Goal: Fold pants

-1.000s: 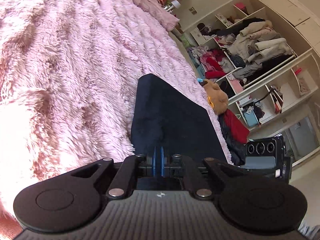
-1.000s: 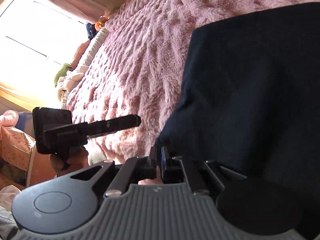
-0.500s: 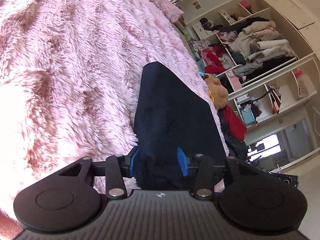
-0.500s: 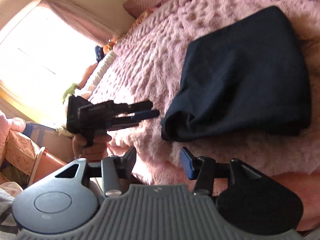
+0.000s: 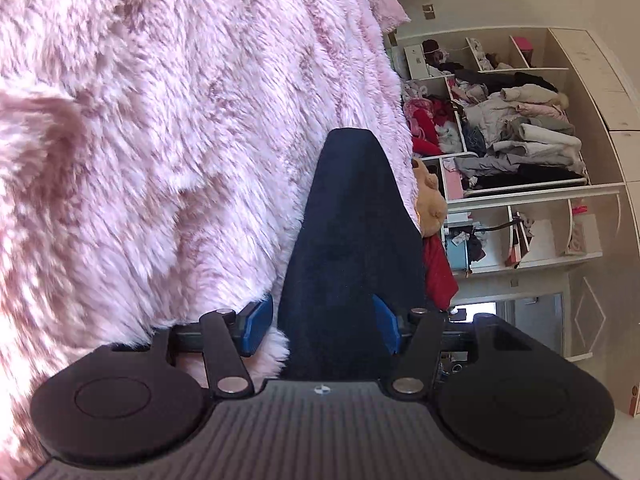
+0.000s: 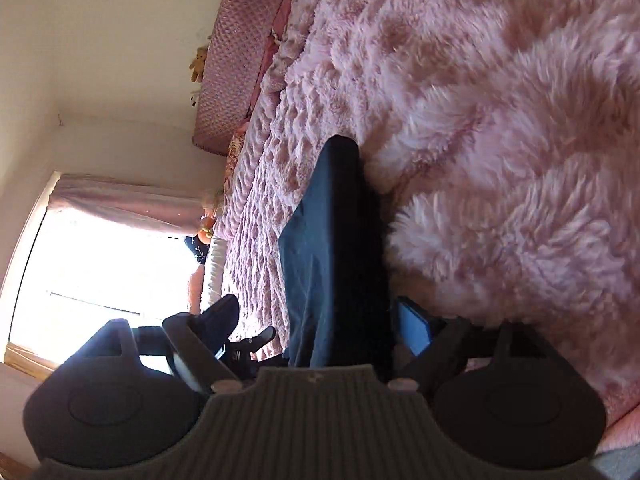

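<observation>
The dark navy pants [image 5: 352, 232] lie folded in a flat stack on the pink fluffy blanket [image 5: 160, 140], near the bed's edge. My left gripper [image 5: 323, 325] straddles their near end, its jaws opening. The left blue pad [image 5: 260, 322] stands clear of the cloth and the right pad [image 5: 386, 328] sits at its edge. In the right wrist view the pants [image 6: 332, 248] show edge-on between the opening jaws of my right gripper [image 6: 316, 328], whose blue pad [image 6: 414, 326] is off the cloth. The left gripper [image 6: 252, 346] shows low at the left there.
Open shelves [image 5: 520, 140] stuffed with clothes stand beyond the bed's edge, with a brown plush toy [image 5: 430, 200] and red cloth [image 5: 438, 272] beside the bed. A bright window [image 6: 100, 272] and a pink headboard cushion [image 6: 236, 52] lie at the far side.
Both grippers were shut on the pants' edge and have opened and let go. Both have rolled and shifted, so the folded pants now lie between their spread jaws.
</observation>
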`<state>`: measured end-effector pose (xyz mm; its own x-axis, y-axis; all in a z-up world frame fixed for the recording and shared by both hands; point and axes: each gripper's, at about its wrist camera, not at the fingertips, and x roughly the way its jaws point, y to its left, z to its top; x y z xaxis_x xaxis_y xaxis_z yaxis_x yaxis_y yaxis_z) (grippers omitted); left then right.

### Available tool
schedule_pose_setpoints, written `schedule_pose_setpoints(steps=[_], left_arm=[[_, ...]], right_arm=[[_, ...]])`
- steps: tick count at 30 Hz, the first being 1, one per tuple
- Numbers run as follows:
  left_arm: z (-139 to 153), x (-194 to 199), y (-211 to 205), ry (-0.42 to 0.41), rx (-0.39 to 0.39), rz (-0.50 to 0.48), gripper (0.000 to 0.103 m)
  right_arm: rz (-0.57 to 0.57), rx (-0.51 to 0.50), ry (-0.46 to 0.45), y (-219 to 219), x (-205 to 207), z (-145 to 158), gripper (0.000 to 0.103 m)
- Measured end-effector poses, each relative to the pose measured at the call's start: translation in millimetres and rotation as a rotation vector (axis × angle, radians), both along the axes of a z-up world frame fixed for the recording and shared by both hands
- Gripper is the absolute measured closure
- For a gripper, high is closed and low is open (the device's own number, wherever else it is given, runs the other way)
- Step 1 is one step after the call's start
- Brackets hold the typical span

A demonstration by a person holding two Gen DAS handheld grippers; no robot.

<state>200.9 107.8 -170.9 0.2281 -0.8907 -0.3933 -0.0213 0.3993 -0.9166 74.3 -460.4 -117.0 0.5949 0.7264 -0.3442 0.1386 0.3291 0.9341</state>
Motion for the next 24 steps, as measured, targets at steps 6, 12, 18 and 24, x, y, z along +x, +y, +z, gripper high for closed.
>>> schedule_pose_setpoints(steps=[6,12,18,24], left_arm=[[-28.9,23.3,-10.5,0.085,-0.159,-0.052,0.039],[-44.0,43.4,-45.3,0.137,-0.200,-0.121,0.044],[-51.4,52.3,-74.5,0.220,-0.204,-0.190,0.067],[-20.8,46.1,-70.2,0.183,-0.117,-0.188,0.072]], right_arm=[[0.119,0.009,0.013,11.3,35.1,-27.0,0.021],[0.182,0.012,0.061,21.5,57.8,-40.8,0.025],[0.195,-0.032,0.065,42.9,71.7,-52.6,0.071],[0.146,-0.003,0.004,59.9,68.5,-52.4,0.078]])
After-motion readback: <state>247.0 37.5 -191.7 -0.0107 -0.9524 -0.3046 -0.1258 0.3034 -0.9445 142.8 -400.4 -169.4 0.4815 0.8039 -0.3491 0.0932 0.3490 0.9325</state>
